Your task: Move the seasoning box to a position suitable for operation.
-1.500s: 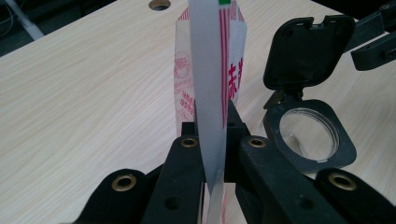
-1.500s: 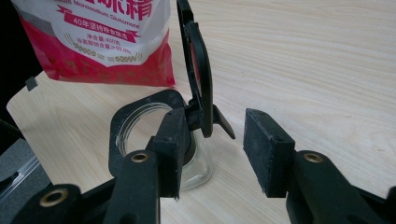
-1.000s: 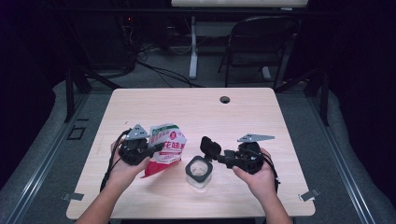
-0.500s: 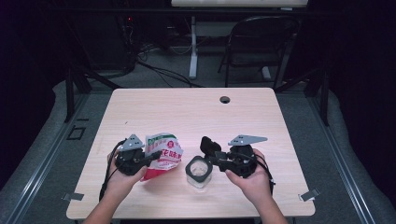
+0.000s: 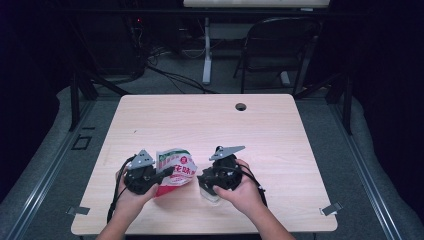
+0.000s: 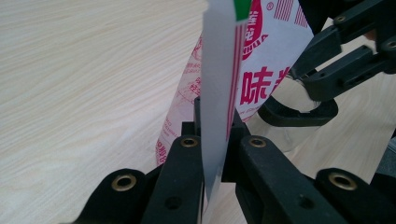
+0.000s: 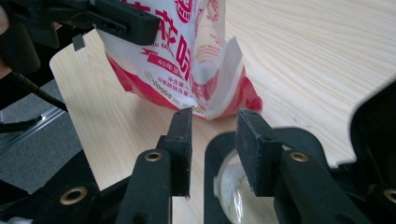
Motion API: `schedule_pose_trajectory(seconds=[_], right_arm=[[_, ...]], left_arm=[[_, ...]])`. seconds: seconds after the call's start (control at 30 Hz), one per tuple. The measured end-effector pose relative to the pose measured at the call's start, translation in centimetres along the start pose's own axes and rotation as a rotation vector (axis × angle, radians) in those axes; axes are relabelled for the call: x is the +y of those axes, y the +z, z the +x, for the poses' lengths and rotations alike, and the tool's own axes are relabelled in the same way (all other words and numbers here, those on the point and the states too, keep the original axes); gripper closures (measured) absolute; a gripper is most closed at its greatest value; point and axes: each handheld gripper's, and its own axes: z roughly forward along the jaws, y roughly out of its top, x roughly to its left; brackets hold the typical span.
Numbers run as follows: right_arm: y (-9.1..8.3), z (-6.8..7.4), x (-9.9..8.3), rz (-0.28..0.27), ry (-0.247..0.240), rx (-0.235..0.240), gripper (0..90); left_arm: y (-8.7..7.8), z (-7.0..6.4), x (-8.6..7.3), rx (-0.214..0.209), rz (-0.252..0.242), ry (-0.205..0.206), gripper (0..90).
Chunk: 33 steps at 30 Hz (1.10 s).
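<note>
High view: the left tongs point(image 5: 167, 173) grip the edge of a white and red printed plastic pouch point(image 5: 176, 170), which stands on the pale wooden worktop point(image 5: 210, 125) near its front edge. The right tongs point(image 5: 204, 181) sit just beside the pouch, over a clear round container with a black rim point(image 5: 212, 196).

Left gripper view: the left tongs point(image 6: 215, 135) are clamped on the pouch's point(image 6: 243, 79) white edge strip, which rises upright between the jaws. The container point(image 6: 299, 114) lies behind, under the other tongs.

Right gripper view: the right tongs point(image 7: 214, 140) stand parted, holding nothing, just short of the pouch point(image 7: 187, 56). The container point(image 7: 233, 186) lies below them.
</note>
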Motion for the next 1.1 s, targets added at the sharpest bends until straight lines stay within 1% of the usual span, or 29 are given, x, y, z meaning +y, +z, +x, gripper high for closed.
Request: schedule_pose_trajectory(seconds=[0.07, 0.1, 0.13, 0.17, 0.23, 0.27, 0.3, 0.33, 0.37, 0.4, 0.47, 0.53, 0.6, 0.67, 0.77, 0.8, 0.83, 0.87, 0.9, 0.93, 0.97, 1.03, 1.1], right_arm=[[0.5, 0.0, 0.3, 0.011, -0.005, 0.006, 67.7], [1.1, 0.1, 0.5, 0.024, -0.005, 0.019, 68.1], [1.1, 0.1, 0.5, 0.024, -0.005, 0.019, 68.1], [1.5, 0.2, 0.6, 0.024, 0.0, 0.024, 68.2], [2.0, 0.2, 0.7, 0.046, -0.016, 0.024, 69.3], [2.3, 0.3, 0.7, 0.045, -0.017, 0.021, 70.4], [2.6, 0.3, 1.0, 0.052, -0.017, 0.022, 73.2], [2.6, 0.3, 1.0, 0.052, -0.017, 0.022, 73.2], [2.7, 0.4, 1.1, 0.052, -0.015, 0.026, 75.6], [2.9, 0.4, 1.3, 0.056, -0.025, 0.03, 79.0], [3.0, 0.5, 1.4, 0.062, -0.029, 0.018, 84.9], [3.1, 0.4, 1.5, 0.063, -0.023, 0.019, 89.1], [3.2, 0.3, 1.5, 0.06, -0.017, 0.029, 90.0], [3.3, 0.3, 1.5, 0.06, -0.016, 0.023, 90.0], [3.2, 0.6, 1.7, 0.068, -0.034, 0.003, 90.0], [3.1, 0.7, 1.8, 0.065, -0.035, 0.002, 90.0], [2.9, 0.9, 2.0, 0.059, -0.049, -0.014, 90.0], [2.9, 0.9, 2.0, 0.059, -0.049, -0.014, 90.0], [2.6, 1.2, 2.0, 0.052, -0.06, -0.025, 90.0], [2.6, 1.2, 2.0, 0.052, -0.06, -0.025, 90.0], [2.3, 1.5, 2.0, 0.047, -0.074, -0.035, 90.0], [2.1, 1.7, 2.0, 0.041, -0.074, -0.034, 90.0], [1.9, 1.9, 1.9, 0.027, -0.079, -0.025, 90.0]], left_arm=[[-0.1, 0.1, -0.1, 0.001, 0.001, -0.004, 90.0], [-0.1, 0.2, -0.2, 0.002, -0.001, -0.005, 90.0], [-0.1, 0.2, -0.2, 0.002, -0.001, -0.005, 90.0], [-0.1, 0.2, -0.3, 0.005, -0.001, -0.01, 90.0], [-0.2, 0.2, -0.3, 0.006, 0.001, -0.008, 90.0], [-0.2, 0.2, -0.4, 0.005, -0.002, -0.009, 90.0], [-0.2, 0.2, -0.4, 0.006, -0.001, -0.01, 90.0], [-0.2, 0.2, -0.4, 0.005, 0.001, -0.007, 90.0], [-0.2, 0.1, -0.4, 0.005, 0.003, -0.005, 90.0], [-0.1, 0.1, -0.5, 0.008, 0.003, -0.01, 90.0], [-0.1, 0.2, -0.5, 0.007, 0.006, -0.011, 90.0], [-0.1, 0.3, -0.6, 0.008, 0.01, -0.01, 89.9], [-0.1, 0.3, -0.6, 0.012, 0.011, -0.009, 89.2], [-0.1, 0.3, -0.6, 0.01, 0.013, -0.005, 86.8], [-0.2, 0.3, -0.6, 0.009, 0.002, 0.0, 86.5], [-0.2, 0.2, -0.6, 0.012, 0.001, 0.004, 86.7], [-0.2, 0.2, -0.6, 0.014, 0.003, 0.007, 86.6], [-0.2, 0.2, -0.6, 0.016, -0.002, 0.008, 86.6], [-0.2, 0.1, -0.6, 0.012, 0.0, 0.015, 86.1], [-0.2, 0.1, -0.6, 0.012, 0.0, 0.015, 85.8], [-0.3, 0.0, -0.6, 0.006, 0.004, 0.02, 85.4], [-0.4, 0.0, -0.7, 0.006, 0.006, 0.021, 85.0], [-0.5, 0.0, -0.9, -0.004, 0.012, 0.019, 84.0]])
